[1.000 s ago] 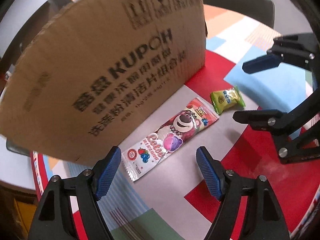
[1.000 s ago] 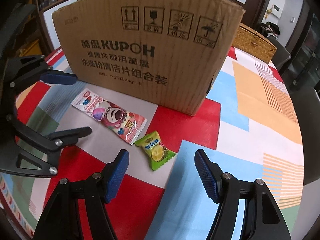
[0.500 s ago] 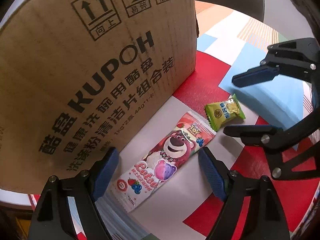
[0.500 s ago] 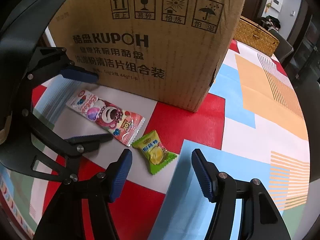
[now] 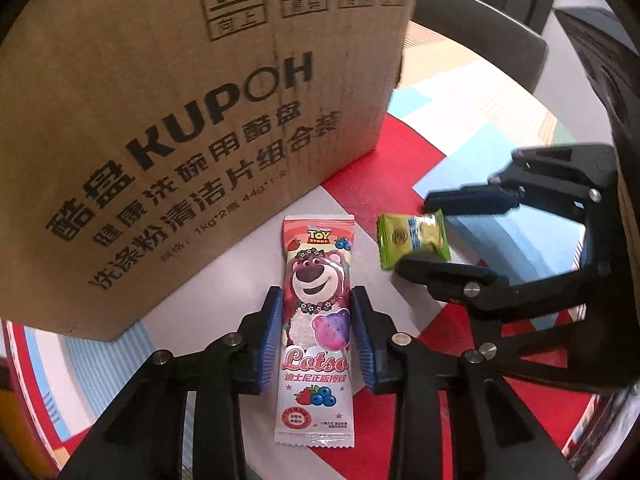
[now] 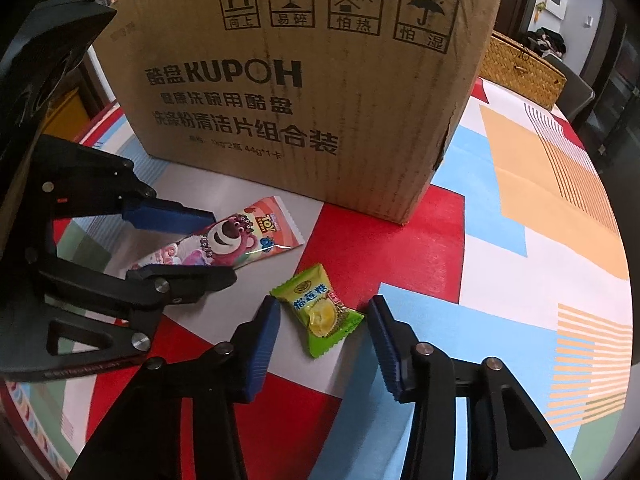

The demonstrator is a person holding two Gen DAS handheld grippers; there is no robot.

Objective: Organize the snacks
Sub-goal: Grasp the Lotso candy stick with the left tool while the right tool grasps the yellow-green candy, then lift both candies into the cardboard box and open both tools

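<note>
A pink Lotso snack packet [image 5: 316, 264] lies on the patterned table in front of a cardboard box [image 5: 200, 120]. My left gripper [image 5: 316, 300] straddles its middle. The jaws are closing and the blue pads [image 5: 272, 320] touch both long edges. From the right wrist view the packet [image 6: 240, 236] sits pinched between the left gripper's [image 6: 220, 246] fingers. A green durian candy [image 6: 318, 308] lies just right of the packet. My right gripper [image 6: 324, 304] straddles it, jaws closing, pads near the wrapper ends with a sliver of gap. The candy [image 5: 408, 236] also shows between the right gripper's [image 5: 416, 236] fingers.
The box [image 6: 304, 100] stands upright just behind both snacks, its open top out of sight. A wicker basket [image 6: 520, 68] sits at the far right of the table. A grey chair back [image 5: 480, 20] stands beyond the table edge. Bare tablecloth [image 6: 520, 240] stretches to the right.
Both grippers came down closer to the table and narrowed their jaws. The left one rolled until the pink packet ran lengthwise between its fingers, then closed onto its edges.
</note>
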